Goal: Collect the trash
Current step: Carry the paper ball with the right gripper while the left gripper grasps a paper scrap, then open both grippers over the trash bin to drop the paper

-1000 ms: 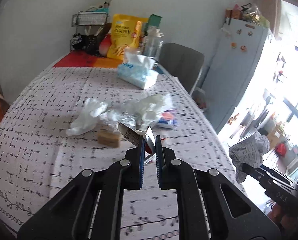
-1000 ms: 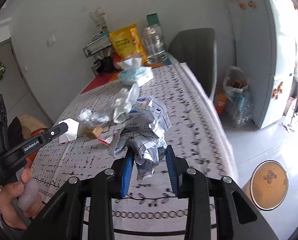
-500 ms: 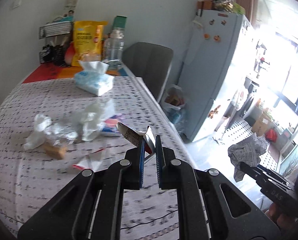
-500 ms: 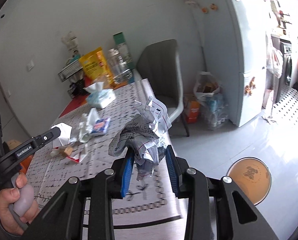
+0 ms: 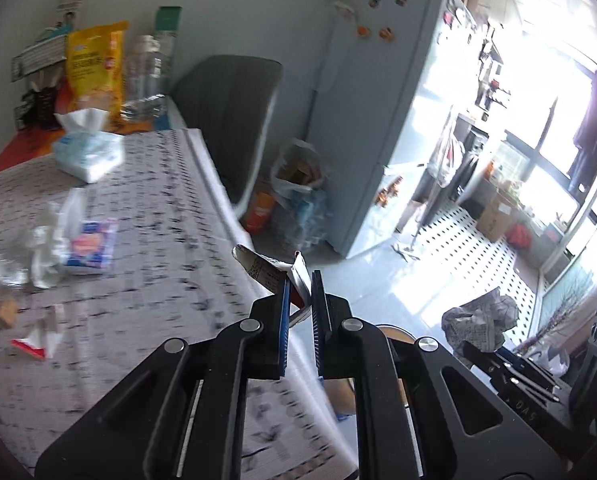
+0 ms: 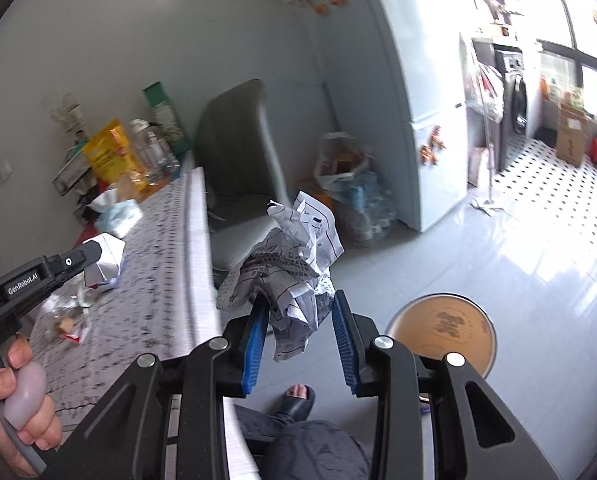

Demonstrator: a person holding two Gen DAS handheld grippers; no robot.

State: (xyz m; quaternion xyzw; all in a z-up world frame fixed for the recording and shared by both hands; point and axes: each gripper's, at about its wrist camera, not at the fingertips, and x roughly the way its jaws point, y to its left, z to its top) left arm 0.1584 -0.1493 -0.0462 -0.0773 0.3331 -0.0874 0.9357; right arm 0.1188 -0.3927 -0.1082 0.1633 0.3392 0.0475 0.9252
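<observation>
My left gripper [image 5: 300, 284] is shut on a folded white wrapper [image 5: 268, 270] and holds it over the table's right edge. The right wrist view shows the same gripper [image 6: 92, 250] with the wrapper [image 6: 106, 260]. My right gripper [image 6: 298, 312] is shut on a crumpled printed paper ball [image 6: 290, 264] and holds it off the table, above the floor; the ball also shows in the left wrist view [image 5: 480, 322]. A round bin with a brown lid [image 6: 442, 328] stands on the floor to the right below it. More trash lies on the table: clear plastic wraps [image 5: 44, 236], a blue packet [image 5: 90, 244], a red-white scrap [image 5: 34, 342].
The patterned tablecloth [image 5: 146, 280] covers the table. A tissue pack [image 5: 88, 154], a yellow bag [image 5: 94, 64] and bottles [image 5: 144, 76] stand at the far end. A grey chair [image 6: 238, 152], a floor bag [image 6: 346, 172] and a fridge [image 6: 418, 92] lie beyond. My foot [image 6: 296, 398] is below the right gripper.
Both grippers have swung right, away from the table's middle toward its right edge and the floor, each holding its trash. The brown-lidded bin now sits closer under the right gripper.
</observation>
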